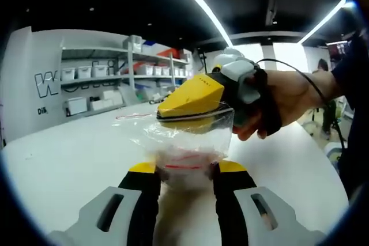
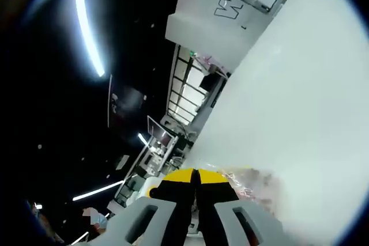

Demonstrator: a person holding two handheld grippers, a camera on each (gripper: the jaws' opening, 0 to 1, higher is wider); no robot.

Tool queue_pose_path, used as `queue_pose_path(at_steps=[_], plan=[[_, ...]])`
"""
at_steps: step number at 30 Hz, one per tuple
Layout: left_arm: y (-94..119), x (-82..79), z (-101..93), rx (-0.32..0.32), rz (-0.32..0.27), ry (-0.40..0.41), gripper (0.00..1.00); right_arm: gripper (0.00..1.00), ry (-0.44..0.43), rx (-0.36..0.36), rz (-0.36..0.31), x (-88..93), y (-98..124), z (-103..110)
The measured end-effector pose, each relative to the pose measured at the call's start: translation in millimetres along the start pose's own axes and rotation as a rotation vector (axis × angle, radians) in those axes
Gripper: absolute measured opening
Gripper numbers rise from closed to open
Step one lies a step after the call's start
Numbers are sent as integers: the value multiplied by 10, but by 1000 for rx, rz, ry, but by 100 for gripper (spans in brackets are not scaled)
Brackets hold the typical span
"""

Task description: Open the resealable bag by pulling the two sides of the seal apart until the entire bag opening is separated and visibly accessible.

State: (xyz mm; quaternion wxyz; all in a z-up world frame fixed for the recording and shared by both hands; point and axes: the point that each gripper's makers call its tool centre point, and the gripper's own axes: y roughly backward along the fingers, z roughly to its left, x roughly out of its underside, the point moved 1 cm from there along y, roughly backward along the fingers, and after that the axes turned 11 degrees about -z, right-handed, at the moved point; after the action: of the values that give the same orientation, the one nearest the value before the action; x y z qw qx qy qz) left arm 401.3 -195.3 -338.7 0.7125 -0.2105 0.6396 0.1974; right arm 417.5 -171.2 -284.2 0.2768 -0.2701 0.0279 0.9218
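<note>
1. The left gripper (image 1: 187, 172) is pinching the near lip of the clear resealable bag (image 1: 183, 139), held above the white table (image 1: 69, 156).
2. The right gripper (image 1: 193, 116), jaws closed, is clamping the far lip; in its own view (image 2: 195, 184) film is bunching beside the tips.
3. The seal seems partly parted; next, both should be drawing steadily apart.
4. Storage shelves (image 1: 115, 76) are lining the wall under ceiling light strips (image 1: 199, 1).

Bright ceiling strip lights (image 1: 199, 1) glare against a dark ceiling. The white worktop (image 1: 75, 154) is evenly lit, nearly blown out in the right gripper view. Fisheye bending curves edges; near jaws look soft.
</note>
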Motion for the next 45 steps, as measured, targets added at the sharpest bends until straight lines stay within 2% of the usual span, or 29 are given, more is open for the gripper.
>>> queue_pose_path(at_steps=[13, 20, 22, 30, 38, 45], plan=[[13, -16, -22, -3, -6, 11, 37, 0, -1, 5, -13, -33, -4, -24], [18, -54, -33, -2, -24, 13, 42, 0, 10, 7, -21, -59, 3, -20], [14, -68, -59, 6, -32, 32, 47, 0, 11, 8, -26, -81, -6, -27], [28, -77, -71, 12, -35, 25, 48, 0, -4, 6, -46, -52, 52, -21], [16, -76, 28, 7, -36, 20, 48, 0, -15, 0, -62, -66, 73, -15], [46, -132, 122, -13, -56, 60, 49, 0, -21, -5, -70, -73, 92, 6]])
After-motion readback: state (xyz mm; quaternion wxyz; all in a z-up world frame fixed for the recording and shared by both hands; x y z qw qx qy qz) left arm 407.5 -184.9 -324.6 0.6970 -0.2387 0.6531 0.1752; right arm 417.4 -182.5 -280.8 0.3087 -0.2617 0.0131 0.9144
